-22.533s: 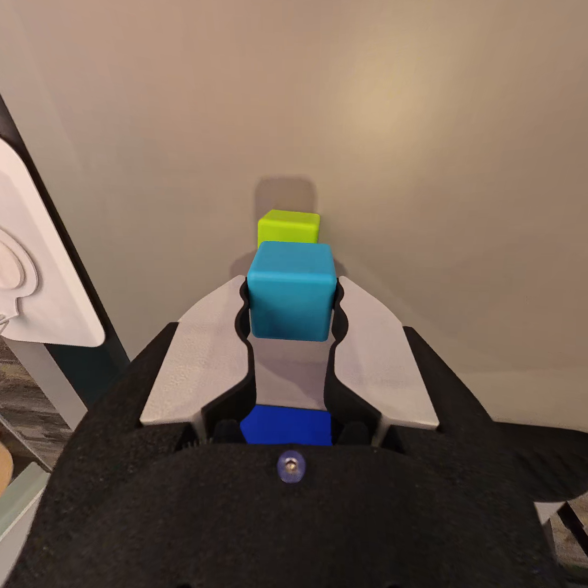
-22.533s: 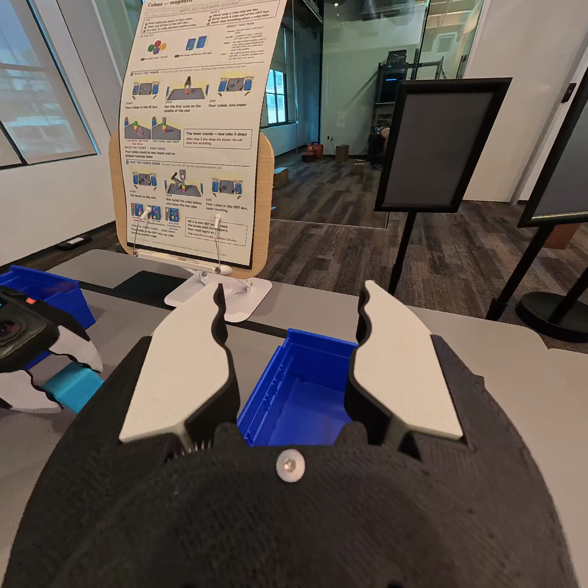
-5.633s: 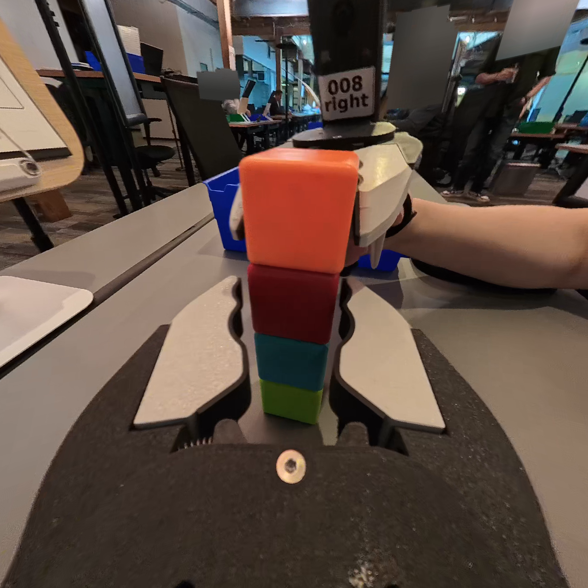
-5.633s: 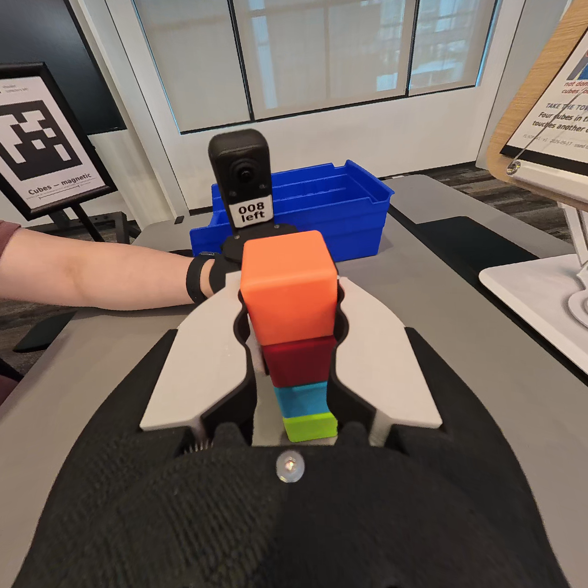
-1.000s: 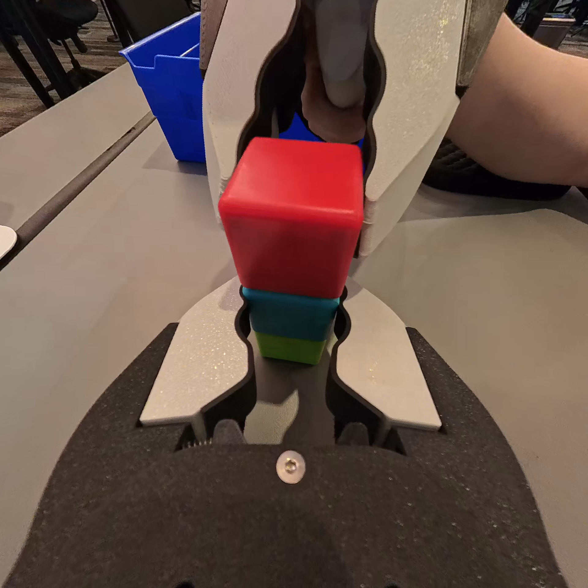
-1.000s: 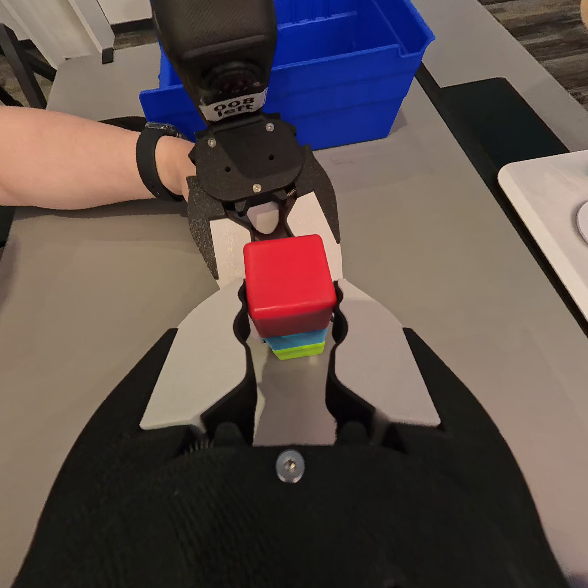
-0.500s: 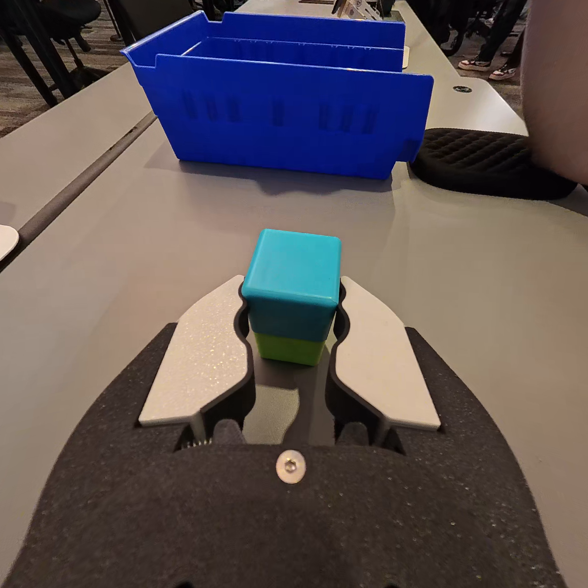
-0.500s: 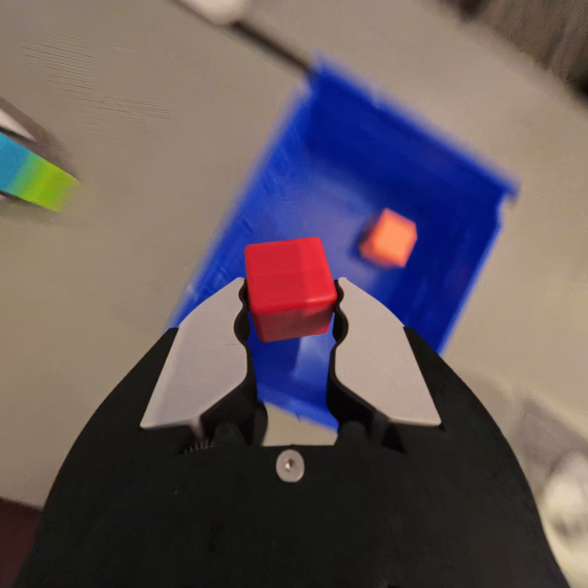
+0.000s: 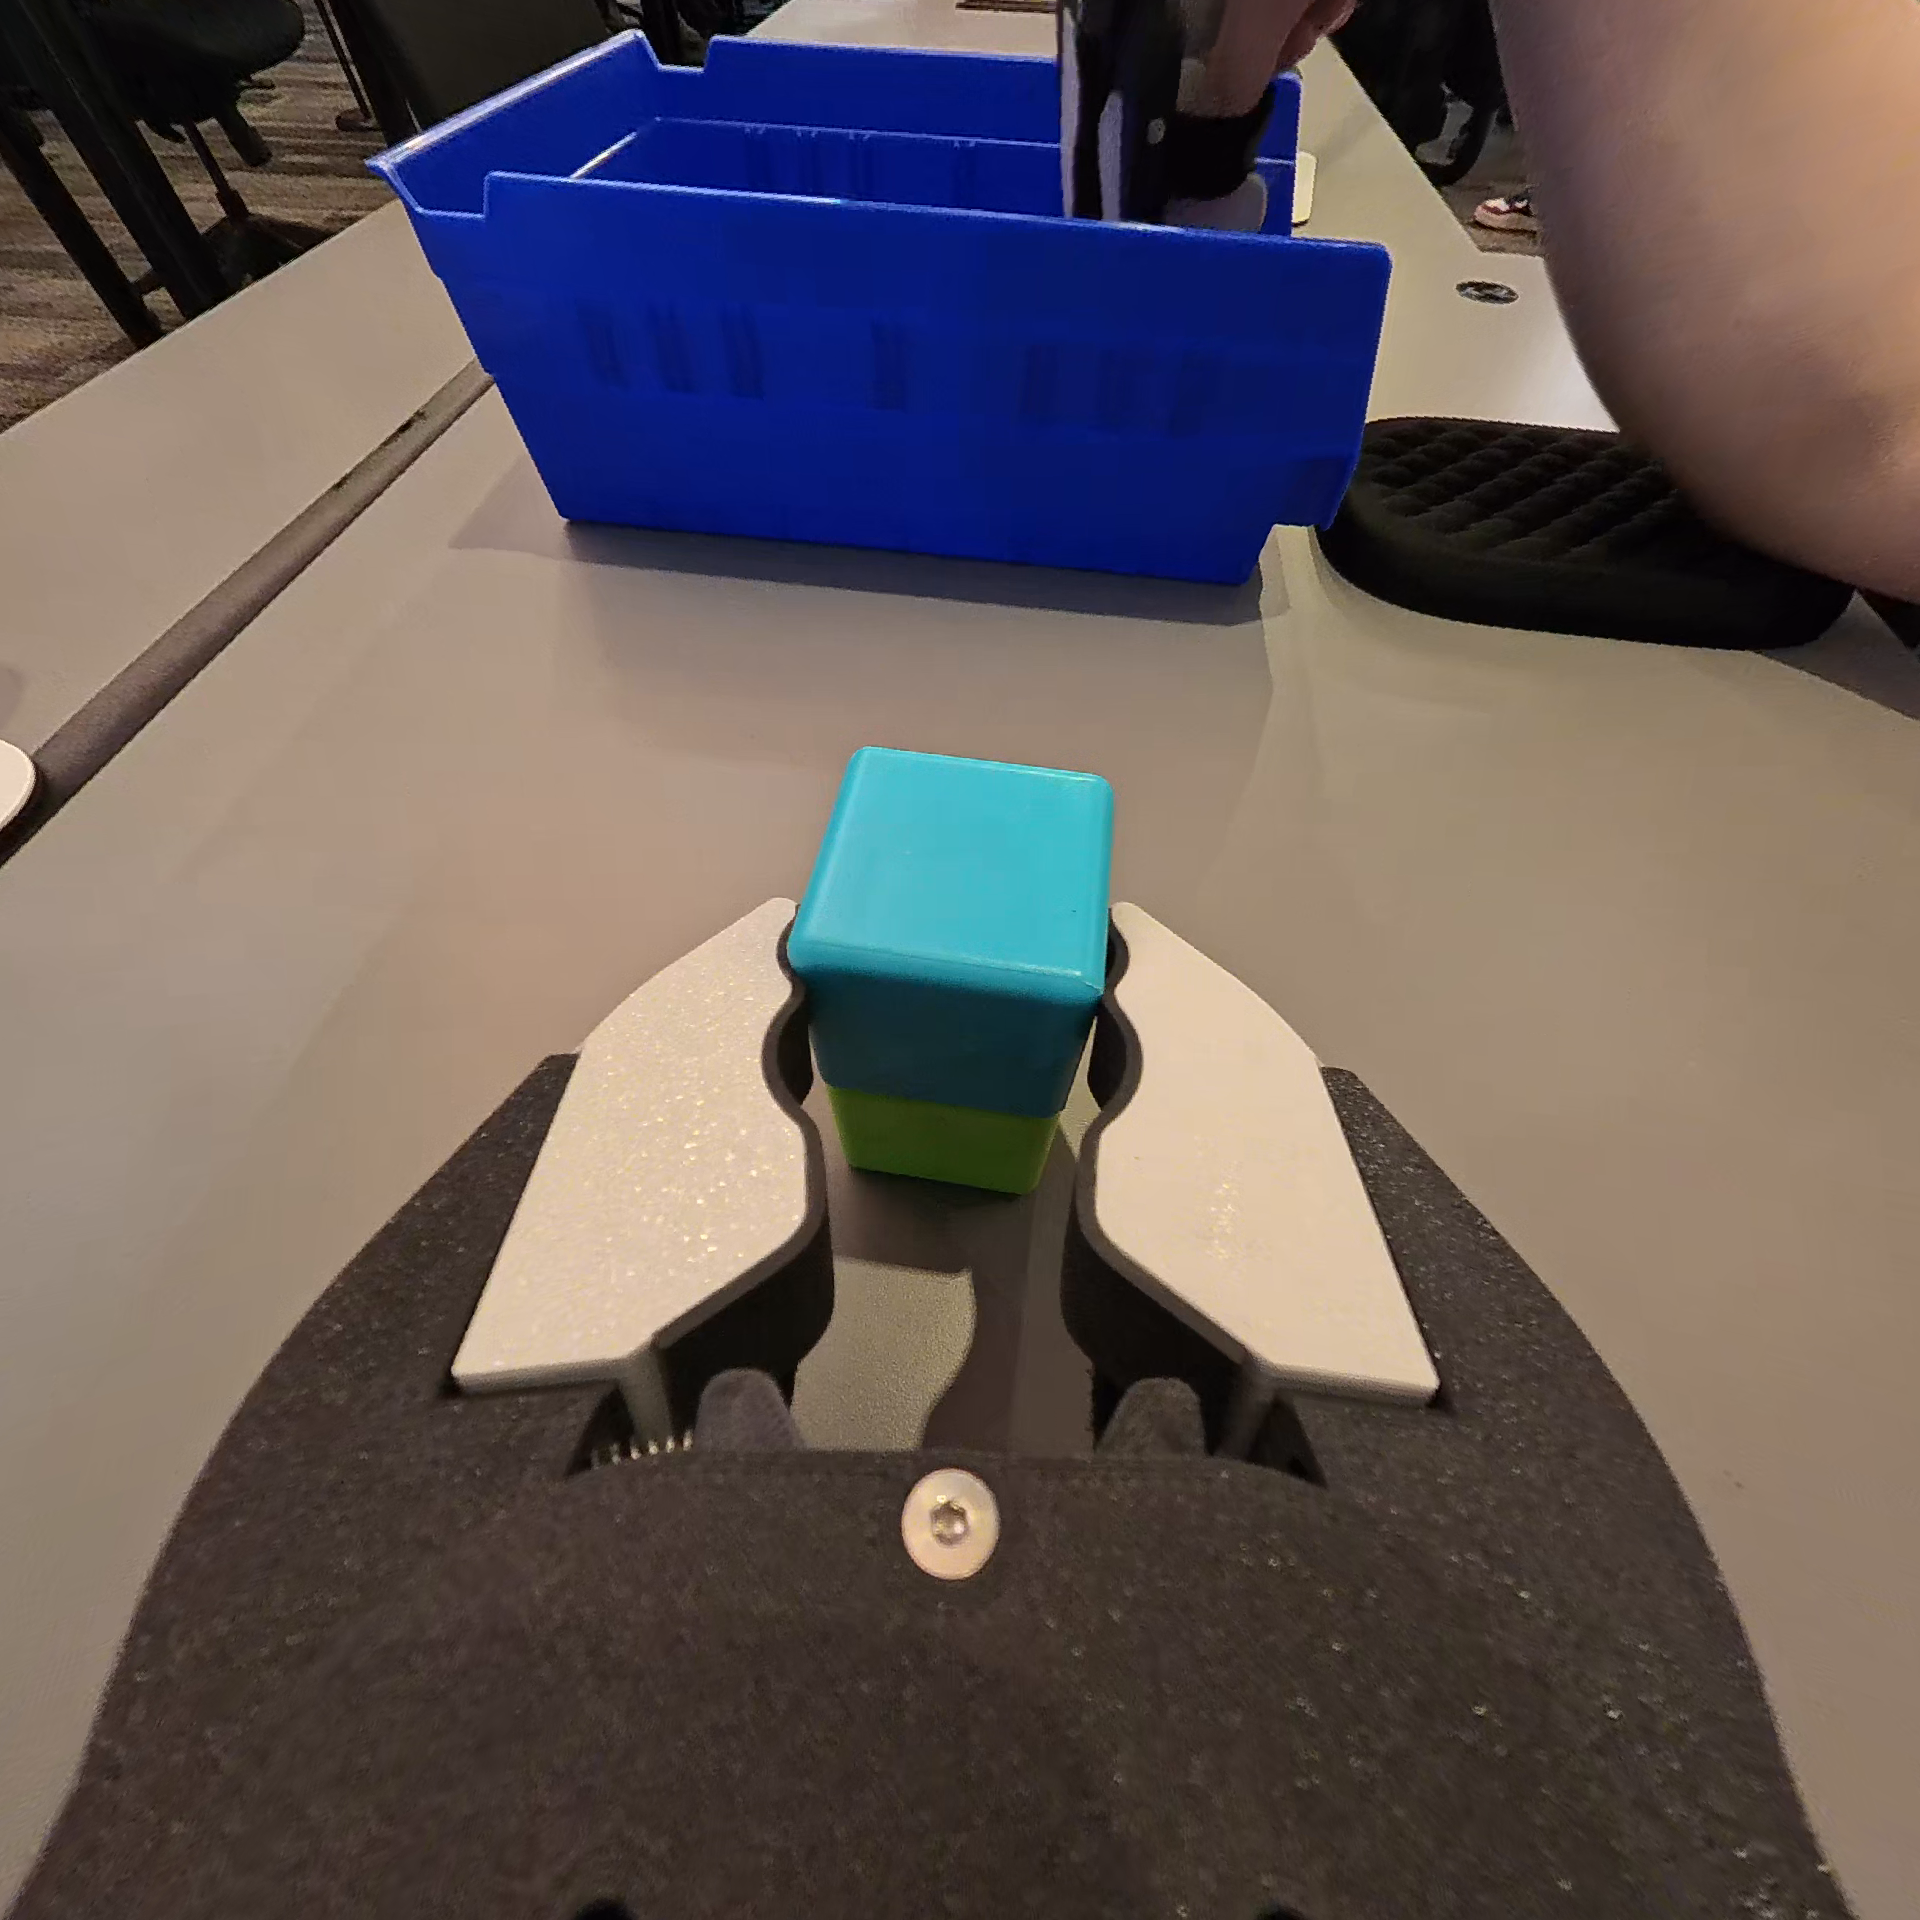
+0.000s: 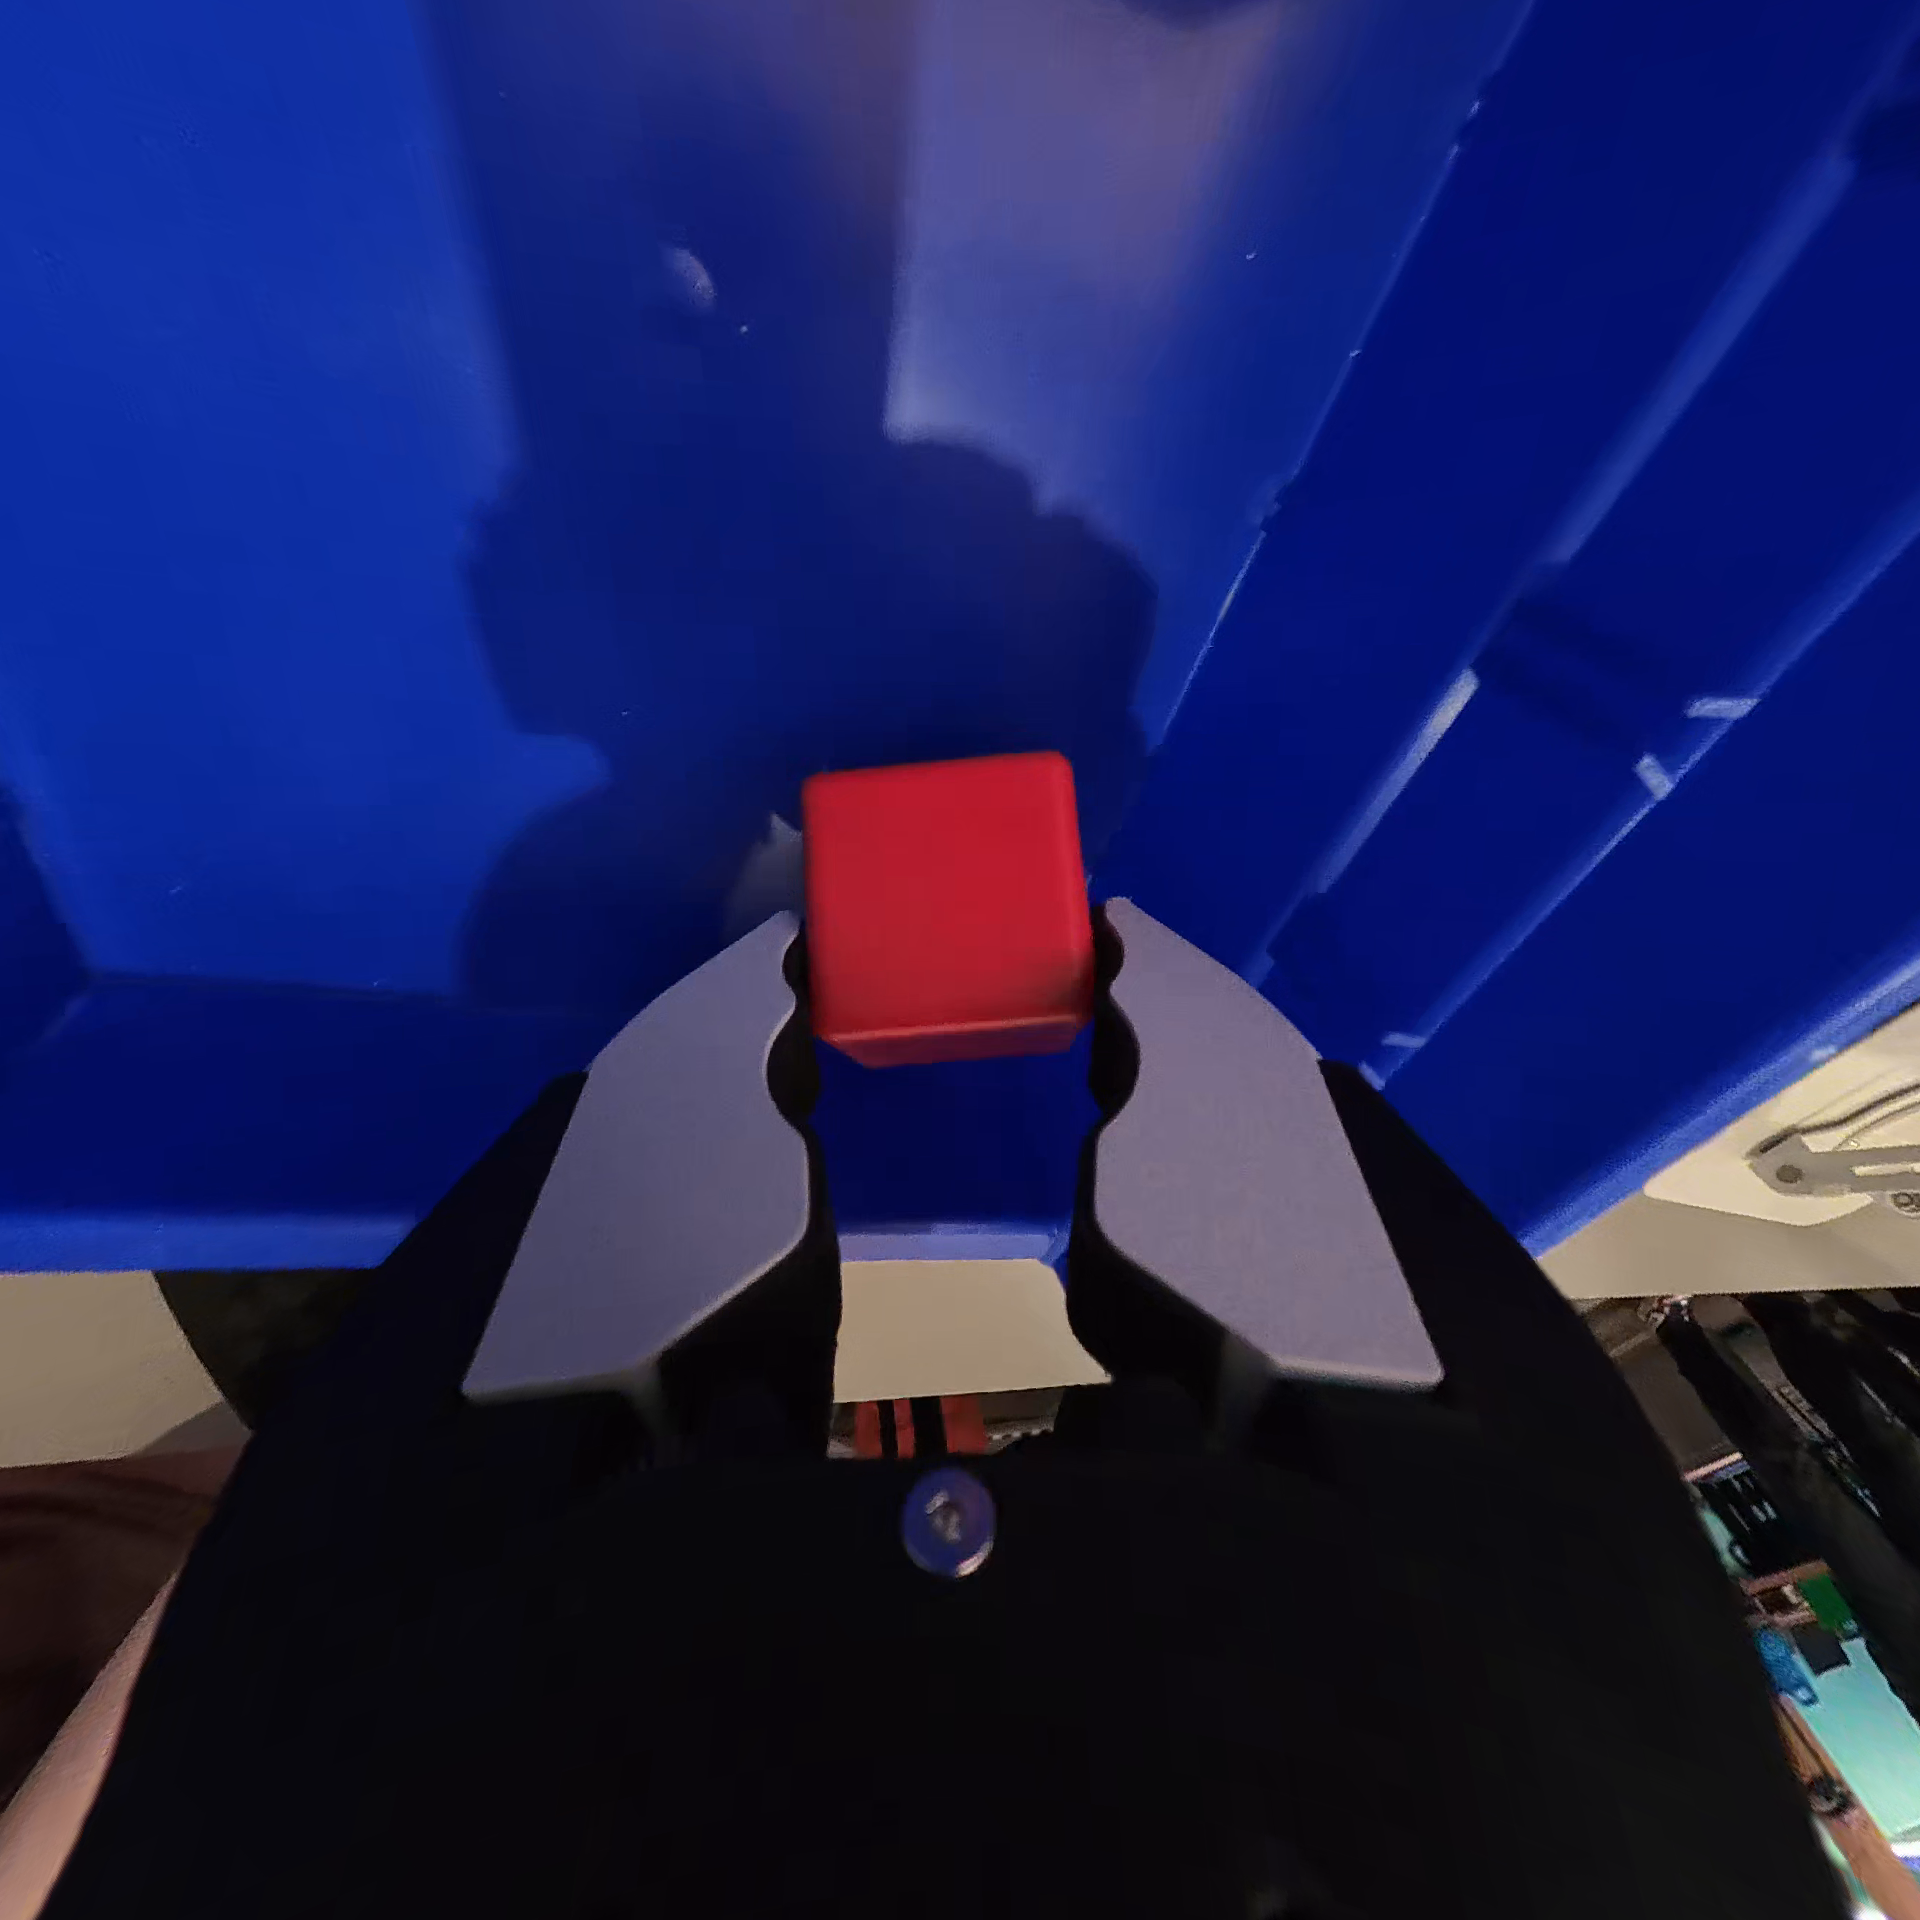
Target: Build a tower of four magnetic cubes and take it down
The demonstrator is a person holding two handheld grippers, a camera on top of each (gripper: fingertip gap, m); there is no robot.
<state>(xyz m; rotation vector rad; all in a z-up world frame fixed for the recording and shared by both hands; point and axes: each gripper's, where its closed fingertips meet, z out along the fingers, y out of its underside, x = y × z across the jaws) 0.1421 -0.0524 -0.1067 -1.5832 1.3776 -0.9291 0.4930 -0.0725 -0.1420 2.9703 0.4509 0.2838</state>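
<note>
red cube (image 10: pixel 945 904) pinched, right gripper (image 10: pixel 945 971) in bin (image 10: pixel 1558 623)

Office-like workspace: long grey tabletop (image 9: pixel 416 727), dark office chairs (image 9: pixel 156 62) upper left, wood-look floor.

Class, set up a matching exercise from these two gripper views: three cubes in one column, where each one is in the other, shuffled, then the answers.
Column 1:
1. red cube
2. teal cube
3. green cube

Column 2:
A. on the table, at the bottom of the stack
B. held by the right gripper inside the blue bin
C. clamped by the left gripper, on top of the stack

Pairs: 1-B, 2-C, 3-A
</note>
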